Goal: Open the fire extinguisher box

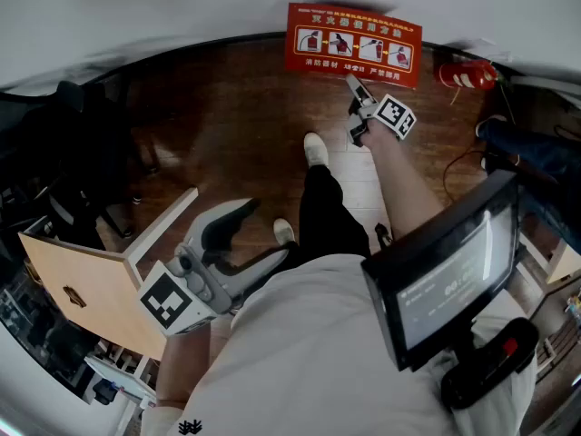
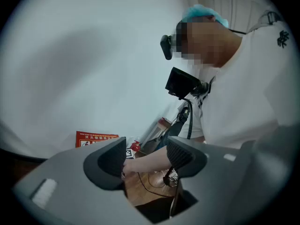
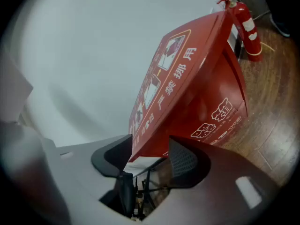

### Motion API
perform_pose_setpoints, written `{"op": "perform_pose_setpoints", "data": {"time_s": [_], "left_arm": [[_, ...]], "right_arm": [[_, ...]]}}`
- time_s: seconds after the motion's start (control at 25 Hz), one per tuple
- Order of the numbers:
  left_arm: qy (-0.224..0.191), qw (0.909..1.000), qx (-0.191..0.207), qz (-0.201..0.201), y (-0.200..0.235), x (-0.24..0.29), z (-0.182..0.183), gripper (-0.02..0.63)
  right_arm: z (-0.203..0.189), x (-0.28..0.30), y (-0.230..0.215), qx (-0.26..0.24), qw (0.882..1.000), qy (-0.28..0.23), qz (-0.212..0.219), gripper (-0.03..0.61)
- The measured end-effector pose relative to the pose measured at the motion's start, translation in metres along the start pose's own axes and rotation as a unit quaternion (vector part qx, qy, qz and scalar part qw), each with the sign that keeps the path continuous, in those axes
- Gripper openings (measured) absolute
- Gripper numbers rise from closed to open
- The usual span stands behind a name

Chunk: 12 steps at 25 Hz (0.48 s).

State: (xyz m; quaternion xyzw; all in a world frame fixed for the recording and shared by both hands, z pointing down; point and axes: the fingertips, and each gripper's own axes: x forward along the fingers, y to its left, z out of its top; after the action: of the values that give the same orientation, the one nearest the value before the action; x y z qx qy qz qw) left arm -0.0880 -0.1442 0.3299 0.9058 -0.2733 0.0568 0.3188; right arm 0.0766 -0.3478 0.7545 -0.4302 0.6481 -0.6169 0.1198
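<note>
The red fire extinguisher box (image 1: 354, 42) stands against the white wall, its lid printed with instruction pictures. My right gripper (image 1: 354, 109) is stretched out to the box's front edge. In the right gripper view its jaws (image 3: 149, 144) stand wide open, and a corner of the box's lid (image 3: 197, 88) reaches down between them without either pad pressing on it. My left gripper (image 1: 259, 234) hangs back beside my hip, open and empty; its own view (image 2: 146, 156) looks up at the person and shows the box (image 2: 96, 138) far off.
A red fire extinguisher (image 1: 466, 75) stands on the wooden floor right of the box (image 3: 246, 27). A cable (image 1: 454, 166) trails over the floor nearby. A pale wooden board (image 1: 82, 284) and dark chairs (image 1: 82, 153) stand at the left. A black screen (image 1: 449, 271) hangs at my chest.
</note>
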Motion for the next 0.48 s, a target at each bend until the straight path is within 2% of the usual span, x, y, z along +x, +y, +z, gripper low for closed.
{"op": "perform_pose_setpoints", "data": {"time_s": [0.16,0.2,0.36,0.48], "left_arm": [[0.001,1.0000,-0.004,0.005,0.012,0.006,0.002,0.267],[0.001,1.0000,-0.007,0.005,0.013,0.008,0.003,0.267],[-0.001,0.9999,-0.014,0.005,0.019,0.011,0.008,0.267],[-0.001,1.0000,-0.009,0.004,0.017,0.016,0.014,0.267]], "right_arm": [[0.020,0.005,-0.007,0.042,0.998,-0.041,0.012,0.224],[0.021,0.005,-0.009,0.050,0.998,-0.042,0.009,0.203],[0.024,0.002,-0.005,0.054,0.998,-0.024,0.007,0.132],[0.026,-0.008,0.007,0.058,0.998,-0.013,0.010,0.123]]}}
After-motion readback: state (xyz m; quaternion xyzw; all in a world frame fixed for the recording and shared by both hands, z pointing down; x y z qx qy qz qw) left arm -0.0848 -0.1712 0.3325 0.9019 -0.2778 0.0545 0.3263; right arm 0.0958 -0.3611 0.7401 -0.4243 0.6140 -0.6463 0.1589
